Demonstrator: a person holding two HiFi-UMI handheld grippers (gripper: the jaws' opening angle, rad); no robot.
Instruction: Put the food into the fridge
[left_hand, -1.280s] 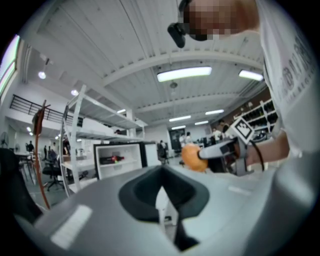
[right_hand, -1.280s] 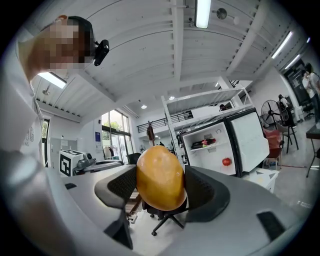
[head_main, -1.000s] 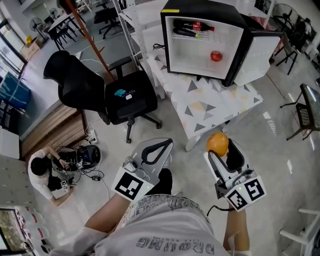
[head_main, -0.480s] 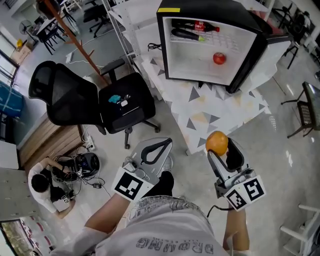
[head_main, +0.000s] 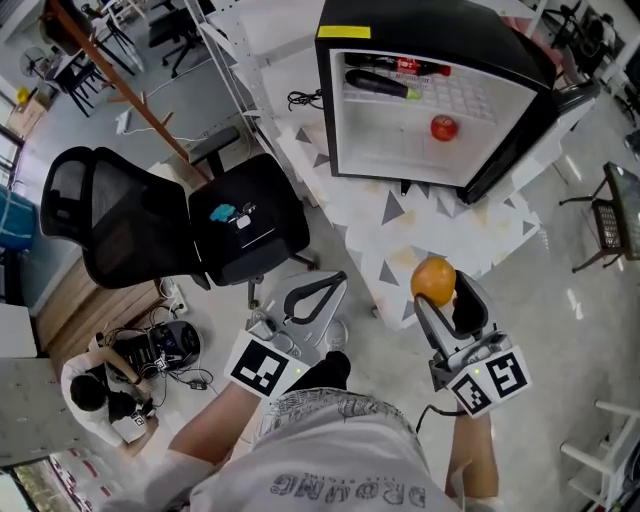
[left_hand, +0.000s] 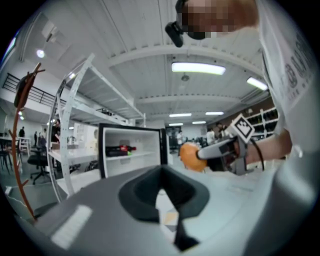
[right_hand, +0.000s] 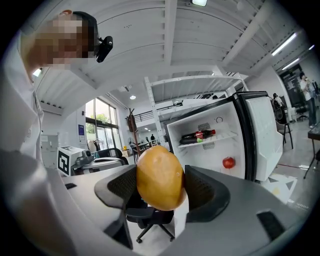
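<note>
The right claw (right_hand: 160, 186) is pinching an orange (right_hand: 159, 176) between its two dark pads. One pad is pressing on each side of the fruit, which is sticking up above the tips. The left claw (left_hand: 161, 172) is gripping nothing, and its jaws are pressed together with the tips meeting. Both claws are hanging side by side, well apart, just in front of the person's grey shirt (head_main: 340, 450).

Ahead of the right claw and a little to its right, the fridge (head_main: 440, 25) is standing with its door (head_main: 545, 140) swung wide open to the right. It is sitting on a table (head_main: 450, 235) covered in a triangle-patterned cloth. In the head view the table's near edge is lying close to the orange. Inside the fridge, a red round fruit (head_main: 444, 127) is resting on the white floor of the lower part, and bottles (head_main: 392, 72) are lying on the upper shelf. The orange is hanging outside the fridge, well apart from it.

Ahead of the left claw, a black office chair (head_main: 240, 225) is standing on the floor with small items on its seat. Off to the left of that claw, a person (head_main: 95, 390) is sitting on the floor among cables.
</note>
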